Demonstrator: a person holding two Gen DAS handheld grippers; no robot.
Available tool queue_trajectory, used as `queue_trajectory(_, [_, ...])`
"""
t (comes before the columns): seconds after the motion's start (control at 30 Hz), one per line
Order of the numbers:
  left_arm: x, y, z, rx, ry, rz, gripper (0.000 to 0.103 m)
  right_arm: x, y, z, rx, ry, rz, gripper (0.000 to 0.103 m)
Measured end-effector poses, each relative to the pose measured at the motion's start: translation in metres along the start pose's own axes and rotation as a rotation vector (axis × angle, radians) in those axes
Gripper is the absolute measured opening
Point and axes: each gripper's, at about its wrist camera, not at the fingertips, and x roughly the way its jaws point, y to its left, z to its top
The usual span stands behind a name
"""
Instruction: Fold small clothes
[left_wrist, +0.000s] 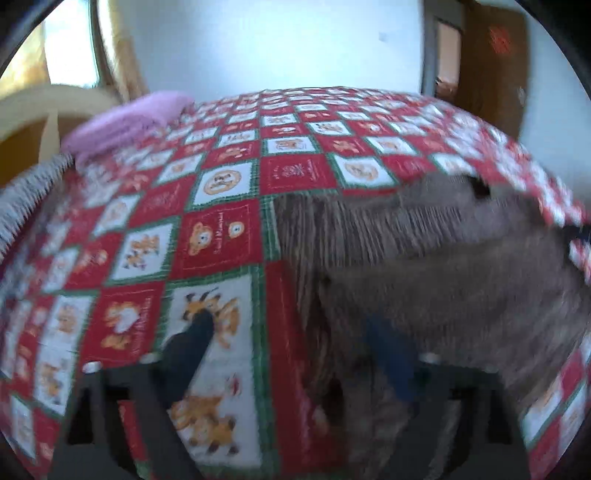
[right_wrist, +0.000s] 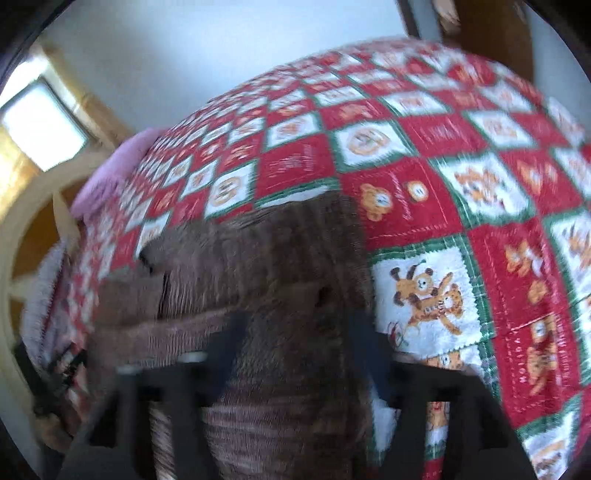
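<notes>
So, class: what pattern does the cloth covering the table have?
Red and white squares with green borders and teddy-bear prints on the tablecloth; clearest in the left wrist view.

Item: lettering on the red, white and green checked teddy-bear tablecloth (right_wrist: 436, 136).

From my remote seat I can make out only one fragment: white capitals along the edge of a red square at the lower right of the right wrist view, which I read as "HOLIDA" (the rest is cut off by blur).

Cursive script stands on other red squares of the same cloth (left_wrist: 221, 236) in the left wrist view, too smeared for me to read.

Nothing else legible in either view.
</notes>
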Motion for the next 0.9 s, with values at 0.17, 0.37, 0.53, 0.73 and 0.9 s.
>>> queue_trajectory(0.17, [-0.008, -0.030, -0.021, 0.207, -0.014, 0.007, 0.096, 0.004, 0.043, -0.029, -0.283, 0.056, -0.040, 0.070])
queue_trajectory(0.37, [0.021, -0.037, 0.011, 0.241, -0.037, 0.132, 0.098, 0.038, 0.072, -0.019, -0.476, 0.092, -0.203, 0.070])
queue_trajectory(0.53, [0.037, 0.019, 0.060, -0.008, -0.038, 0.255, 0.098, 0.027, 0.077, 0.048, -0.367, -0.100, -0.281, 0.070])
queue_trajectory(0.73, [0.030, 0.056, 0.054, -0.107, -0.010, 0.285, 0.098, -0.001, 0.070, 0.050, -0.299, -0.161, -0.220, 0.070])
queue_trajectory(0.9, [0.022, 0.034, 0.018, 0.027, 0.001, 0.240, 0.101, 0.009, 0.094, -0.027, -0.603, 0.039, -0.184, 0.070])
